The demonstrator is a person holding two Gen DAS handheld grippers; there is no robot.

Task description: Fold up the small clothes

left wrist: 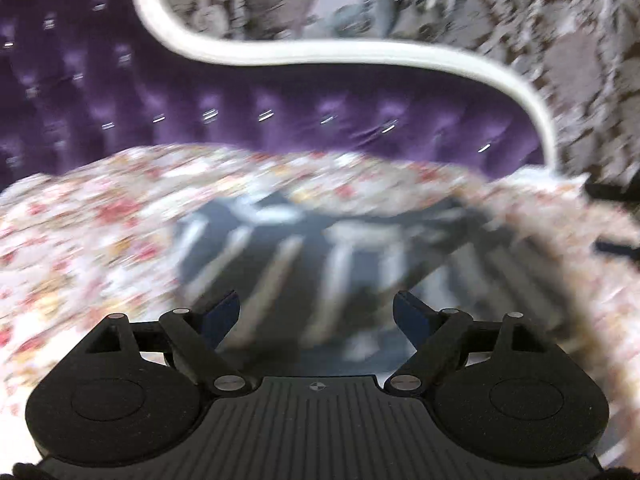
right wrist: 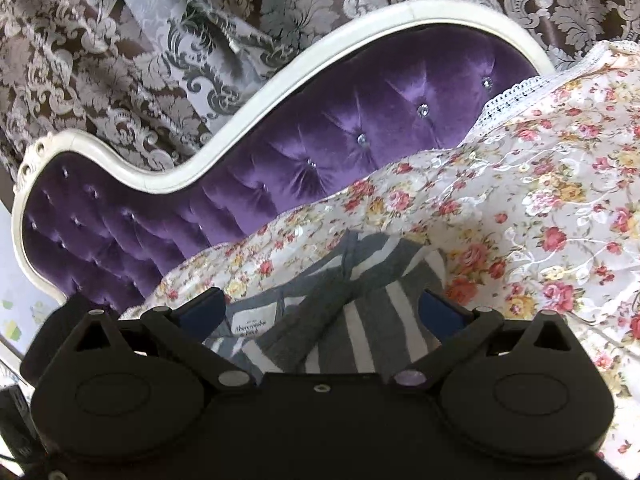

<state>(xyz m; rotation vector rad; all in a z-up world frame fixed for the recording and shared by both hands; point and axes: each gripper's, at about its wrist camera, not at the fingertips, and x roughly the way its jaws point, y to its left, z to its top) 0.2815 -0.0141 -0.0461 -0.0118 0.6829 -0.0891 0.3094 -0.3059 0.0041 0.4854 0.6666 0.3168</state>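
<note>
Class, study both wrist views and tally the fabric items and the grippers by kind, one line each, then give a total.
Striped grey-and-white garment: 1
Floral bedspread: 1
Purple tufted headboard: 1
Patterned curtain: 1
Grippers, left gripper and right gripper: 2
Total: 6

left view motion-blurred; striped garment (right wrist: 360, 320) partly hidden behind right fingers (right wrist: 440, 312)

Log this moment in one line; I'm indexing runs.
left hand-held gripper: open | right hand-held gripper: open | striped garment: unheld on floral cover
</note>
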